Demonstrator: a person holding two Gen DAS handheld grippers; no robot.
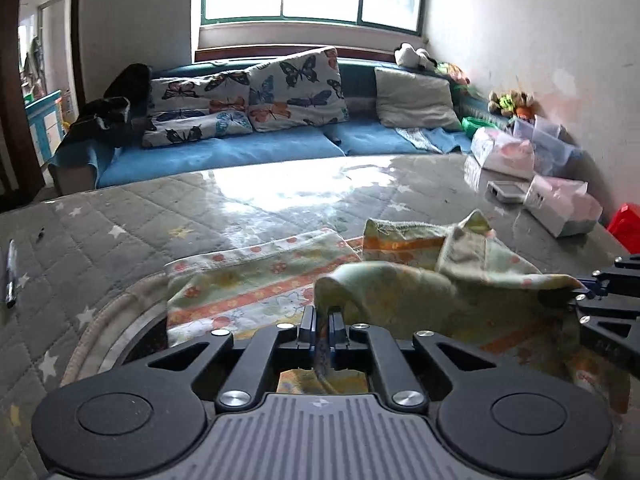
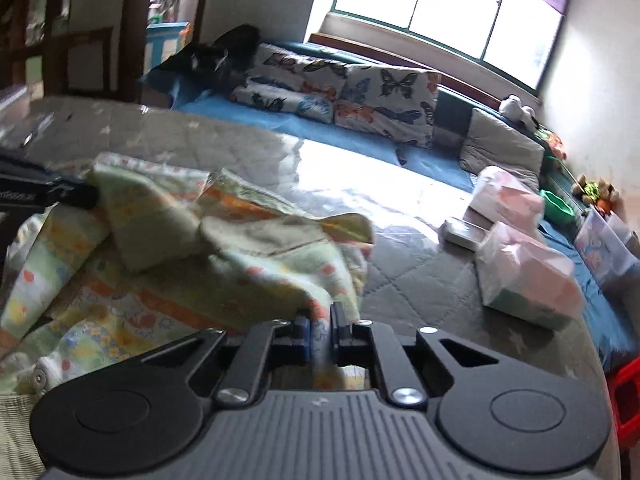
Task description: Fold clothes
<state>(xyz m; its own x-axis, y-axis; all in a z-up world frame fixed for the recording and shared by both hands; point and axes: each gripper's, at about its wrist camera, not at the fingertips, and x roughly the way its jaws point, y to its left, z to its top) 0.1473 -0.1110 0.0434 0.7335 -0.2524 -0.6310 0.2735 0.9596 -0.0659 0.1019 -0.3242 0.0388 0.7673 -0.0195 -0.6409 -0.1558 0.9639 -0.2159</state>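
no legible text, labels or numbers

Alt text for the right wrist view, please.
The right gripper is shut on a fold of the patterned garment, lifted over the grey quilted table. The left gripper pinches its far edge.

Blurred by motion: the raised fold of the pale green, orange-striped printed garment [image 1: 452, 280], print unreadable there. Hidden under that garment [image 2: 224, 248]: part of the grey quilted star-patterned mattress [image 2: 420, 292]. Smeared: the pink-and-white plastic-wrapped packs [image 2: 528, 276]. Cut off by the edge: a red plastic object [image 1: 626, 226] and a black pen [image 1: 11, 272].
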